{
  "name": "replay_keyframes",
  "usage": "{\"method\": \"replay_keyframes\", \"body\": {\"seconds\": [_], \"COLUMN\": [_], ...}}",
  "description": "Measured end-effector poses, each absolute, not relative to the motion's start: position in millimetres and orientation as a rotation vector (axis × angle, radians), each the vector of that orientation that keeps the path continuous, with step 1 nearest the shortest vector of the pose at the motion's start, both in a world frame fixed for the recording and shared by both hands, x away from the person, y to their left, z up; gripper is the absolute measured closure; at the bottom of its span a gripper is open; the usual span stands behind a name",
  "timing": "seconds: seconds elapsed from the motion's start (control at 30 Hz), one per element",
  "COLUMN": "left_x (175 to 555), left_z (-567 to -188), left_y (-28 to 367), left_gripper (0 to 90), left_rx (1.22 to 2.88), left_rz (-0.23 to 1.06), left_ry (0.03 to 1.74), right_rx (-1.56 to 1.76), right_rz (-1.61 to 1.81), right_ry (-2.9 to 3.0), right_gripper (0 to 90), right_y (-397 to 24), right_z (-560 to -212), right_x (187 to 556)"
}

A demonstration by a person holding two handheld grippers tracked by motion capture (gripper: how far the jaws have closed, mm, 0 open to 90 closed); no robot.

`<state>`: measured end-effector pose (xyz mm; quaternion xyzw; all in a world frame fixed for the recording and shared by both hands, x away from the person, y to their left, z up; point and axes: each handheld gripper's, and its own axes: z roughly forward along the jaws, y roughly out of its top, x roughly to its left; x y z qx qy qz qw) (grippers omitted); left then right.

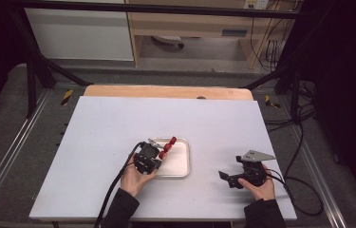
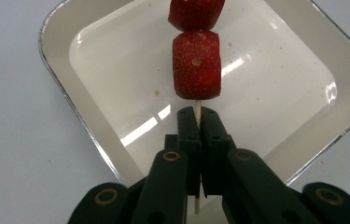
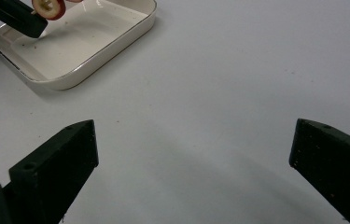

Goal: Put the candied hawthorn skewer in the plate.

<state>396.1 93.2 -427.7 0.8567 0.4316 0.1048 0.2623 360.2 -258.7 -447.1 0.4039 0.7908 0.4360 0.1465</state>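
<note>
Your left gripper (image 1: 154,153) clamps a skewer of strawberry pieces (image 1: 167,145) above the white tray (image 1: 181,167) | your right gripper (image 1: 228,177) rests well apart at the table's (image 1: 118,123) right, jaw gap unclear from here

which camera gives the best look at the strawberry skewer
The left gripper view: the strawberry skewer runs from the shut left tongs, close and sharp. The high view shows it small over the dish; the right gripper view catches one cut end.
</note>
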Motion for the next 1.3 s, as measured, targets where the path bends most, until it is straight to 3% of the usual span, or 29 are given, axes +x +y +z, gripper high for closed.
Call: {"method": "replay_keyframes", "body": {"seconds": [0.17, 0.3, 0.43, 0.6, 0.87, 1.3], "left_x": [397.1, 395.5, 394.8, 393.3, 375.2, 347.6], "left_z": [-428.4, -418.5, -402.9, -392.7, -400.8, -443.4], "left_y": [93.6, 101.4, 114.3, 138.8, 192.9, 266.4], "left_gripper": [87.4, 78.2, 58.9, 35.8, 12.6, 11.7], "left_rx": [2.318, 2.283, 2.252, 2.211, 2.185, 2.098], "left_rz": [0.273, 0.277, 0.322, 0.282, 0.364, 0.428], "left_ry": [1.161, 1.113, 1.022, 0.922, 0.888, 0.98], "right_rx": [1.162, 1.163, 1.169, 1.17, 1.174, 1.159], "right_rz": [1.244, 1.244, 1.249, 1.261, 1.26, 1.241], "right_ry": [2.283, 2.285, 2.278, 2.266, 2.273, 2.302], "right_gripper": [1.6, 1.6, 1.5, 1.4, 1.1, 0.6], "right_y": [-258.3, -258.0, -259.0, -260.5, -261.1, -258.1], "right_z": [-448.0, -448.2, -446.6, -444.9, -444.2, -448.2], "right_x": [360.7, 360.4, 360.1, 359.9, 359.7, 360.0]}}
